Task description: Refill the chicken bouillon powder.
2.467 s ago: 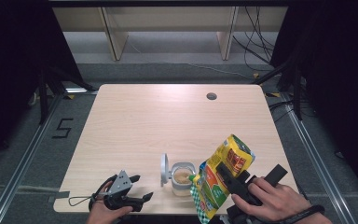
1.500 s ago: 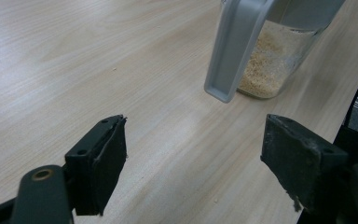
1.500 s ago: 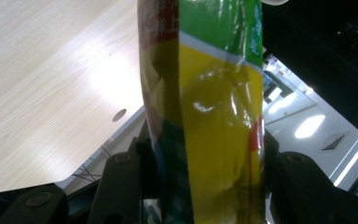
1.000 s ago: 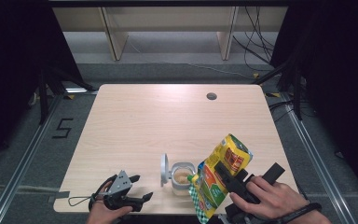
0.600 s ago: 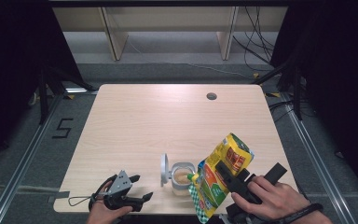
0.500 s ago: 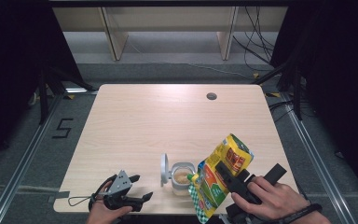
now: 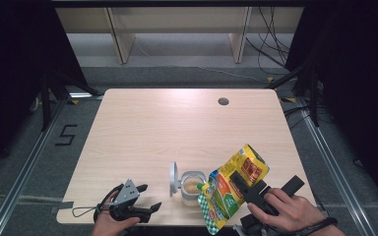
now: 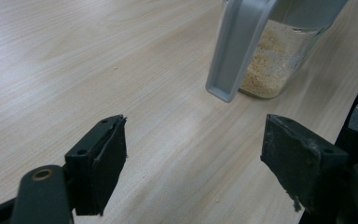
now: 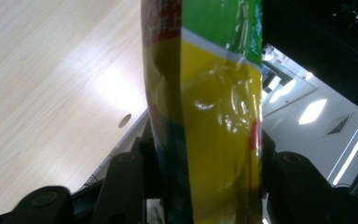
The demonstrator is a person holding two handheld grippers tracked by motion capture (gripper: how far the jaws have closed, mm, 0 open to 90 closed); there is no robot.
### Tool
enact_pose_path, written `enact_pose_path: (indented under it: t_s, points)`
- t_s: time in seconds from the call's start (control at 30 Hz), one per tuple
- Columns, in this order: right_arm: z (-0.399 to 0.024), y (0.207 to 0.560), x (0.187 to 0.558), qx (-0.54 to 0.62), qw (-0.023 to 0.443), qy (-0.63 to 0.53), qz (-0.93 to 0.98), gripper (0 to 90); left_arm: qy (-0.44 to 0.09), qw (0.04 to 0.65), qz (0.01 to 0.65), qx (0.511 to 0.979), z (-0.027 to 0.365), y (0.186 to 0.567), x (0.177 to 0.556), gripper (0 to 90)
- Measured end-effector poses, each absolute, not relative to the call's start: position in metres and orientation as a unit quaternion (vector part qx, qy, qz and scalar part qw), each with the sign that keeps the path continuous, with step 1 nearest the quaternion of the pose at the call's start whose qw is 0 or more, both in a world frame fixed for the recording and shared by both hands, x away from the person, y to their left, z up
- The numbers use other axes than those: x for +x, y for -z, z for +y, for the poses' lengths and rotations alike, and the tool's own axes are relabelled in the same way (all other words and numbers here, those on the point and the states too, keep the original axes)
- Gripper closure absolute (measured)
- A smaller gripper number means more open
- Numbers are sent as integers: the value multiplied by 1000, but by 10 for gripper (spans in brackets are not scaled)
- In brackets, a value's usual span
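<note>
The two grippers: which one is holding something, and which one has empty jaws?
The right gripper holds the yellow-green pouch, tilted over the open jar. The left gripper has its jaws apart above the bare table.

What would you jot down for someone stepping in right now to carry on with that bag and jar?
Right tool: shut on the yellow-green bag, tilted with its spout at the jar's rim.
Left tool: open, holding nothing, low over the table just left of the jar.
Jar: stands near the table's front edge, hinged lid flipped open, partly filled with pale crumbs.
Done: lid open, bag brought to the jar, some filling inside.
Left, probably: finish pouring, set the bag down, shut the lid.
</note>
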State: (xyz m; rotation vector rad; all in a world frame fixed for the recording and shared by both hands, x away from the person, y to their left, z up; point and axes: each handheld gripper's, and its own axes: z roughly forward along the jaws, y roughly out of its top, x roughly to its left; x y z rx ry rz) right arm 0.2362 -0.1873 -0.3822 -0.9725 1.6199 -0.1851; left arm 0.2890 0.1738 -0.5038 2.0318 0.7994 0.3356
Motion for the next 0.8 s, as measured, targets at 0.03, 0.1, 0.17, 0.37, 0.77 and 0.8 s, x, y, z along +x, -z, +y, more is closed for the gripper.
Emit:
enact_pose_path:
  t_s: [0.03,0.1,0.17,0.37,0.77,0.8]
  points:
    - [-187,382,236,-416,582,80,694,617,-137,463,330,811,172,505,288,217]
    - [-187,382,236,-416,581,81,694,617,-135,448,325,822,174,503,289,217]
    - [-186,382,237,-416,580,82,696,618,-140,451,315,823,174,503,289,217]
    - [-187,382,237,-411,579,82,699,619,-137,455,327,817,173,504,289,217]
    - [-183,380,236,-417,584,83,692,619,-142,459,322,816,173,504,289,217]
    - [-183,380,236,-417,584,83,692,619,-142,459,322,816,173,504,289,216]
